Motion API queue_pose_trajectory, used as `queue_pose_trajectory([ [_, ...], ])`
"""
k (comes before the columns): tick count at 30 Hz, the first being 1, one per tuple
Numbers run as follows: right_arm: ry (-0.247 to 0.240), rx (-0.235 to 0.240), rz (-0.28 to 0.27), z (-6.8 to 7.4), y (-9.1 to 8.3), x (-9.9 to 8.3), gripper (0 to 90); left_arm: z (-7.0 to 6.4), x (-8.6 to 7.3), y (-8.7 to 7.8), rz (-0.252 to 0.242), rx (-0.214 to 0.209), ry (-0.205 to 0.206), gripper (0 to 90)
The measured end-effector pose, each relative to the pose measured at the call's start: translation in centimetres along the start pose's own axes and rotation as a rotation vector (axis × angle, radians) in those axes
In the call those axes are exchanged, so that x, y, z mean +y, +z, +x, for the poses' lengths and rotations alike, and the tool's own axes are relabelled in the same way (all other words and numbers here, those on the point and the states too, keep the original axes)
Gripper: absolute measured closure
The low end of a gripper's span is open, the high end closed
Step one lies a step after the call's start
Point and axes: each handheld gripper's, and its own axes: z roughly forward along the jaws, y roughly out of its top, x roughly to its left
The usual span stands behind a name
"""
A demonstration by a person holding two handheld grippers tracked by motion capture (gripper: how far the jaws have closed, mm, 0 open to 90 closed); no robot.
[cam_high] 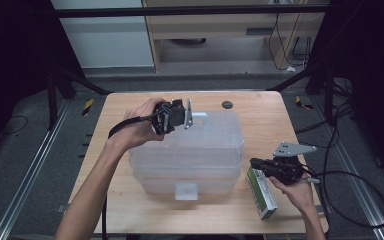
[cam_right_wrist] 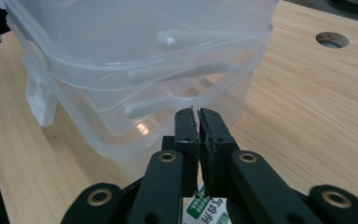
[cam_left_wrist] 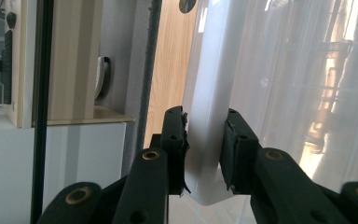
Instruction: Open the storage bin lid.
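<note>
Wooden table (cam_high: 260, 125): my left tool (cam_high: 174, 120) pinches the plastic box's handle (cam_left_wrist: 208, 140), right tool (cam_right_wrist: 198, 135) clenched empty over green carton (cam_high: 261, 192).

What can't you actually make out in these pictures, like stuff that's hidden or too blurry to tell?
- Inside the plastic box: high view, its cloudy walls and lid blur whatever it holds.
- Print on the green carton: high view, too small to read; right claw view, cut off by the bottom edge and the claw's jaws.
- Box handle: left claw view, the left claw covers its gripped part.
- Whether the right claw pinches anything: jaws look shut, the gap is too thin to tell.
</note>
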Motion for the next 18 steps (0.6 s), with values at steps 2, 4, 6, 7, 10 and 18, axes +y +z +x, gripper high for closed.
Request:
queue_pose_trajectory([
  [2, -0.004, 0.010, 0.001, 0.1, 0.0, 0.1, 89.8, 0.1, 0.0, 0.0, 0.005, 0.001, 0.003, 72.8],
  [4, -0.010, 0.027, 0.002, 0.3, 0.0, 0.2, 90.0, 0.2, 0.0, 0.0, 0.007, -0.001, 0.002, 72.8],
  [6, -0.012, 0.035, 0.002, 0.3, 0.0, 0.2, 90.0, 0.3, 0.0, 0.1, 0.006, 0.001, 0.001, 72.7],
  [7, -0.013, 0.041, 0.004, 0.4, 0.0, 0.3, 90.0, 0.3, 0.0, 0.1, 0.006, 0.000, -0.001, 72.7],
  [10, -0.011, 0.060, 0.001, 0.6, 0.2, 0.3, 90.0, 0.5, 0.1, 0.1, 0.008, -0.002, -0.001, 72.7],
  [18, -0.018, 0.106, -0.014, 1.3, 0.4, 0.8, 90.0, 0.7, 0.0, 0.3, -0.004, -0.004, -0.019, 72.3],
])
